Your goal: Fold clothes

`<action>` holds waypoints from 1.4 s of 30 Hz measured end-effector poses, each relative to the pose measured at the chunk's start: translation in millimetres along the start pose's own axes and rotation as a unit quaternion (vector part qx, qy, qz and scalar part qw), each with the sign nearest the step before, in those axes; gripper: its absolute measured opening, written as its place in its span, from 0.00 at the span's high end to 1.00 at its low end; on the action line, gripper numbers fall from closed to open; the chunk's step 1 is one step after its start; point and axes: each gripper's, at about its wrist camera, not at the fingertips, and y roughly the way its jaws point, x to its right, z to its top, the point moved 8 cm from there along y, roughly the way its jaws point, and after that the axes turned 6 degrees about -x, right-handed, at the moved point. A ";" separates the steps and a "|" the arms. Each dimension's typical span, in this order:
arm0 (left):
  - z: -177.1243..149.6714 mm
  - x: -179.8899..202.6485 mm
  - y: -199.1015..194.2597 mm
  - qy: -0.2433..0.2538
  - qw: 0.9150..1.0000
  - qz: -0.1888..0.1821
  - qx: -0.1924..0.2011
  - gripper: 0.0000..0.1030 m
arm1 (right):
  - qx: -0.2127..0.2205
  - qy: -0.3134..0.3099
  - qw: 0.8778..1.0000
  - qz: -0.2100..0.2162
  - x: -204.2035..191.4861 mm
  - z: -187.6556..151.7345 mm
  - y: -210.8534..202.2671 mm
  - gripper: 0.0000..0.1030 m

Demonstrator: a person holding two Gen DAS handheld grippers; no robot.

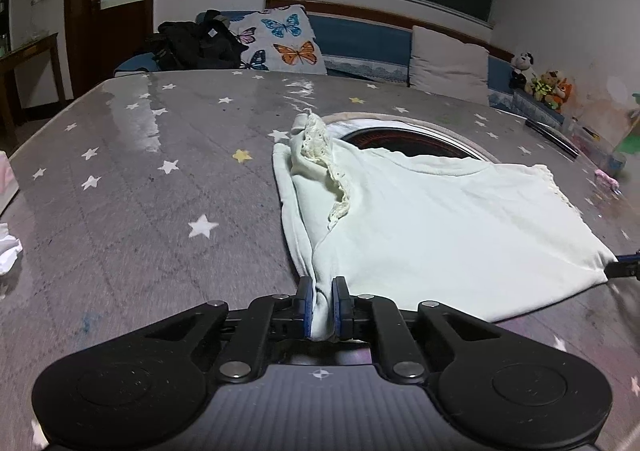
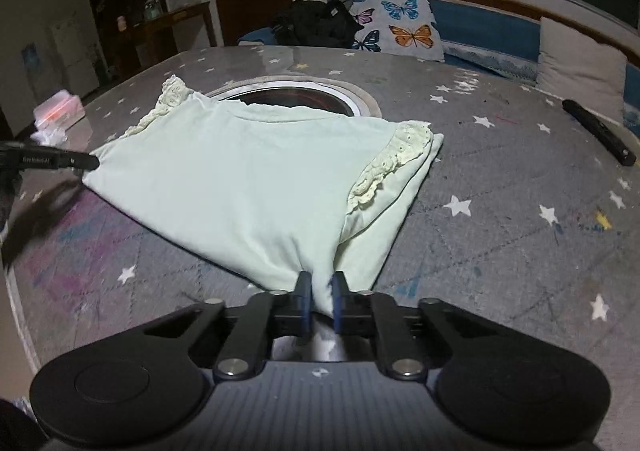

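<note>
A pale green top (image 1: 432,219) with lace-trimmed sleeves lies on the grey star-print table (image 1: 120,171), its far edge over a round recess. My left gripper (image 1: 322,291) is shut on the top's near left hem corner, cloth bunched between its blue pads. In the right wrist view the same top (image 2: 256,179) spreads ahead, and my right gripper (image 2: 320,287) is shut on its near right hem corner. Each gripper's tip shows at the edge of the other view, at the opposite hem corner.
A round recess (image 2: 296,97) with a metal rim sits in the table's middle, partly under the top. A black remote (image 2: 596,131) lies at the right, a pink box (image 2: 60,107) and white tissue at the left. Cushions, a black bag and soft toys line the bench behind.
</note>
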 end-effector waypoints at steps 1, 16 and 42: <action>-2.9 2.1 -3.7 0.004 1.000 -0.002 -0.001 0.90 | -0.003 -0.004 1.000 -0.001 -0.6 -1.5 -3.2 0.93; -20.7 14.5 -15.6 0.026 0.999 0.008 -0.019 0.86 | 0.000 0.044 0.997 0.058 -3.3 -16.2 -31.5 0.79; -26.2 12.1 -9.4 0.034 0.999 0.019 -0.029 0.86 | 0.052 0.205 0.972 0.097 31.7 -12.9 -24.2 0.91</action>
